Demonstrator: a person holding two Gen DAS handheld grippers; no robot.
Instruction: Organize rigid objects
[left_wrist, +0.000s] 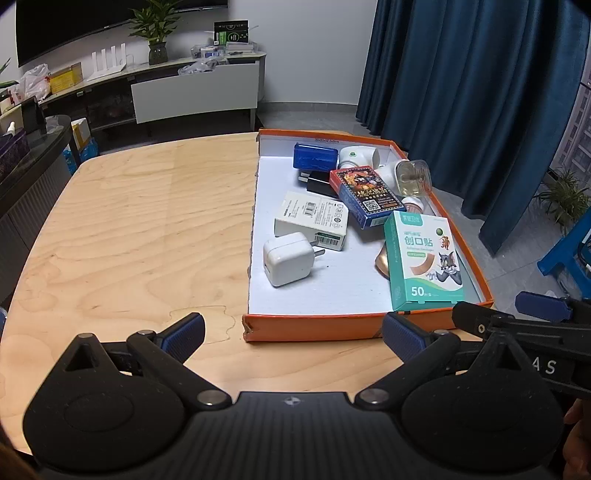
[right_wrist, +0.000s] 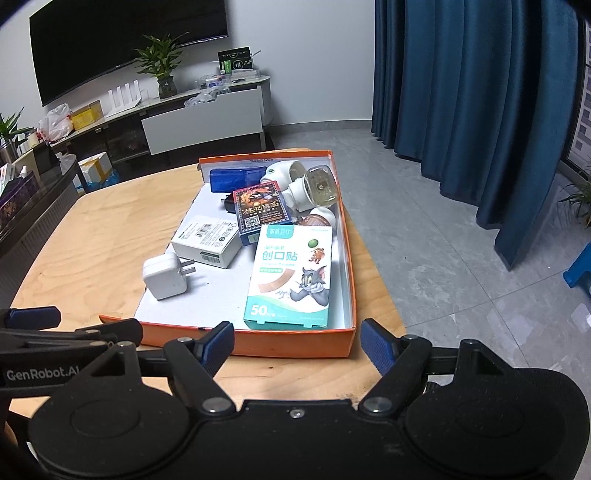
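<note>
Both tongs hang low over the near edge of the wooden table (left_wrist: 129, 221), the left gripper (left_wrist: 291, 332) and the right gripper (right_wrist: 297, 343) each spread wide with nothing between the blue pads. Just ahead of them sits the orange-walled box (right_wrist: 288, 341), and every loose item in sight lies inside it: a teal bandage carton (right_wrist: 290, 277) closest to the right tongs, a white plug adapter (left_wrist: 288, 263) closest to the left tongs, a white flat box (left_wrist: 312, 221) just beyond the adapter, a dark card box (right_wrist: 260, 214) propped across the things under it, then a blue case (left_wrist: 316, 157) against the far wall, with white round pieces and a clear bottle (right_wrist: 322, 186) crowded into the far corner on the right gripper's side. Since the items are gathered in the box yet lie jumbled and overlapping, this fits either a heap waiting to be sorted or a collection just dropped in; I cannot tell which. Any reach into the box would call for clearing its near wall and approaching from above. Beyond the table stand a low cabinet (right_wrist: 203, 122), a potted plant and dark blue curtains (right_wrist: 461, 92).
</note>
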